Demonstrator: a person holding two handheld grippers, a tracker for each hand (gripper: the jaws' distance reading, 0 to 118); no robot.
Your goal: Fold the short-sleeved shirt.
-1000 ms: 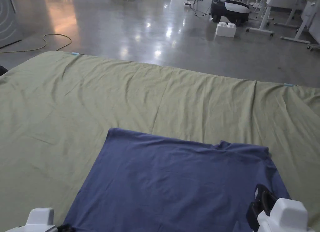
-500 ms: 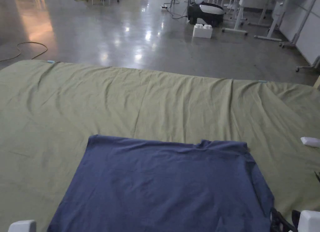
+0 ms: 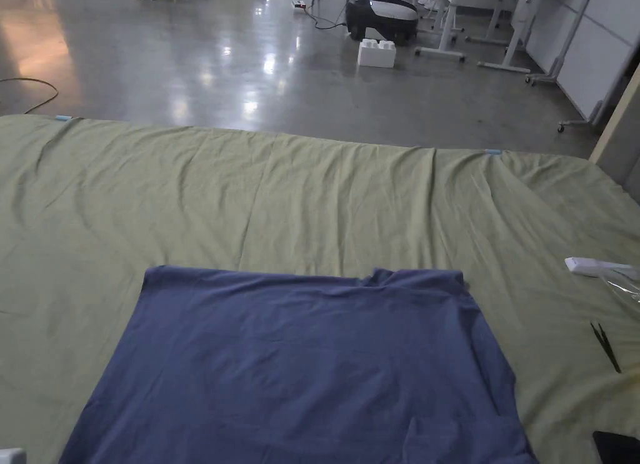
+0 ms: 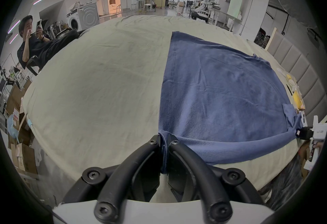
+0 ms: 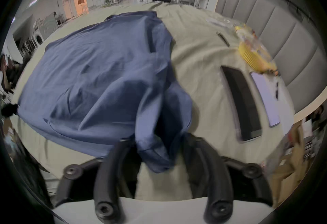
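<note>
Left gripper (image 4: 164,144) pinches the shirt (image 4: 221,100) at six o'clock; right gripper (image 5: 155,144) spread, cloth between; folding barely begun.

shirt (image 3: 300,365) hem cut off, right tool (image 5: 155,141) blurred, perhaps open
</note>
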